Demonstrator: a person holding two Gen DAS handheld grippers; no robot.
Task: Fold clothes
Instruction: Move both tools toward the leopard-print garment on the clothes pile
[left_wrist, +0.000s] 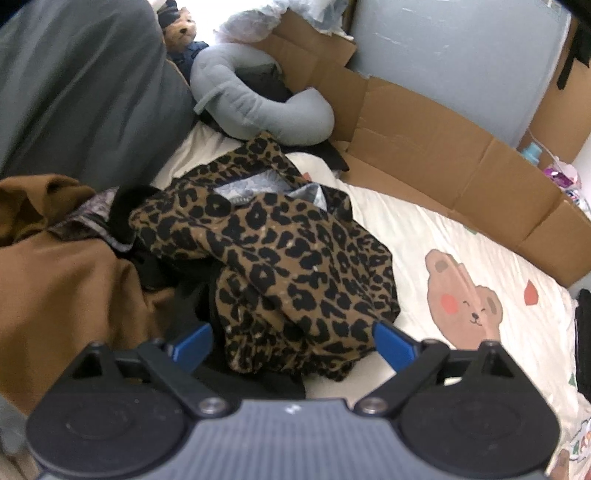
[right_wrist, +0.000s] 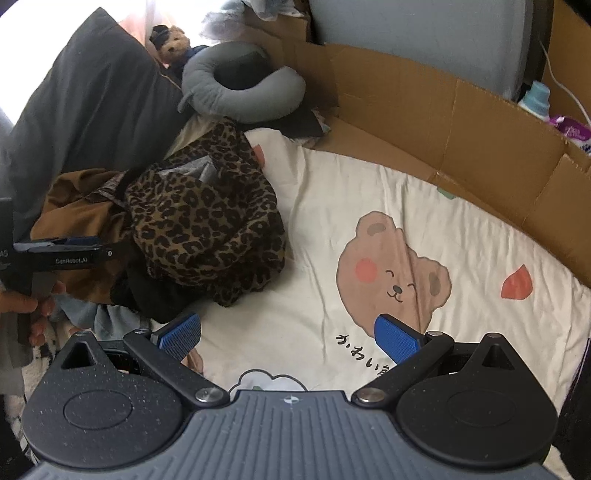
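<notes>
A crumpled leopard-print garment (left_wrist: 280, 251) lies on top of a heap of clothes on the left side of the bed. My left gripper (left_wrist: 291, 343) hangs open just above its near edge, one blue pad on either side of the fabric, neither pressing on it. A brown garment (left_wrist: 55, 266) and some black cloth lie beside and under it. From the right wrist view the leopard garment (right_wrist: 207, 225) is at the left, with the left gripper (right_wrist: 92, 246) side-on beside it in a hand (right_wrist: 37, 302). My right gripper (right_wrist: 288, 334) is open over the bare sheet, holding nothing.
The cream bed sheet (right_wrist: 332, 192) has a brown bear print (right_wrist: 391, 266). A flattened cardboard wall (right_wrist: 461, 122) runs along the far and right edges. A grey neck pillow (right_wrist: 240, 85), a teddy bear (right_wrist: 173, 40) and a dark grey pillow (right_wrist: 92, 96) sit at the back left.
</notes>
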